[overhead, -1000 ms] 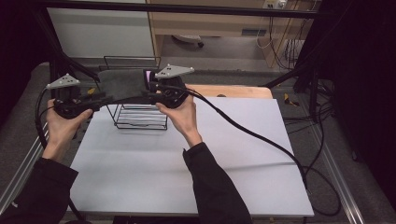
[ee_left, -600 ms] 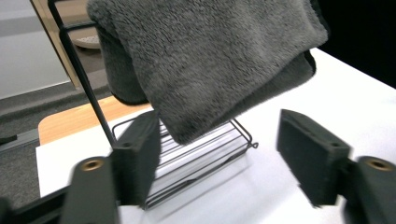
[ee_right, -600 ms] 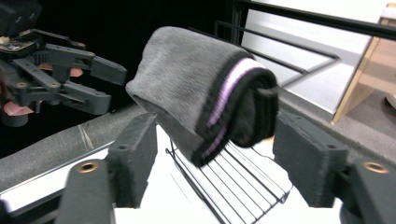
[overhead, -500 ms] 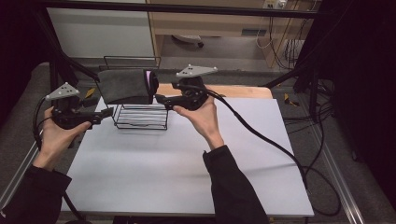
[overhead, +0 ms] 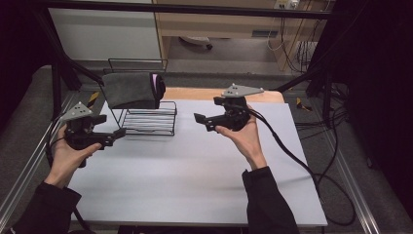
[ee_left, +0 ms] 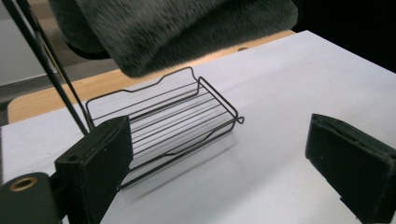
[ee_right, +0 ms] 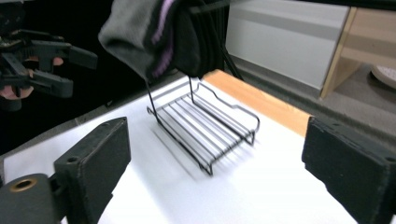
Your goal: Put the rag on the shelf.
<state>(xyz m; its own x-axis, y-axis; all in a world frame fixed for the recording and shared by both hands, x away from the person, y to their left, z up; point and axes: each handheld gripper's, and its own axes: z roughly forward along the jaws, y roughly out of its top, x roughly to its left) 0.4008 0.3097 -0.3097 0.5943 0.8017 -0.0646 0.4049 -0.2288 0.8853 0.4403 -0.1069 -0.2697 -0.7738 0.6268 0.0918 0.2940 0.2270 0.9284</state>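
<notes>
Grey towel point(overhead: 130, 90) draped over wire rack point(overhead: 146, 119); no readable writing.

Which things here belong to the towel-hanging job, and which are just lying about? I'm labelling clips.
In the job: grey towel, wire rack, left claw, right claw.
Lying about: wooden board, cables on the floor.

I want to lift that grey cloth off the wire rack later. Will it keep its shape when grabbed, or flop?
Probably flop: the cloth is fuzzy, folded fabric draped over the rack's top bar, so it should sag from wherever it is pinched. It looks light for its bulk. A sideways tug may tip or drag the thin, open wire rack, so lifting straight up seems safer.
</notes>
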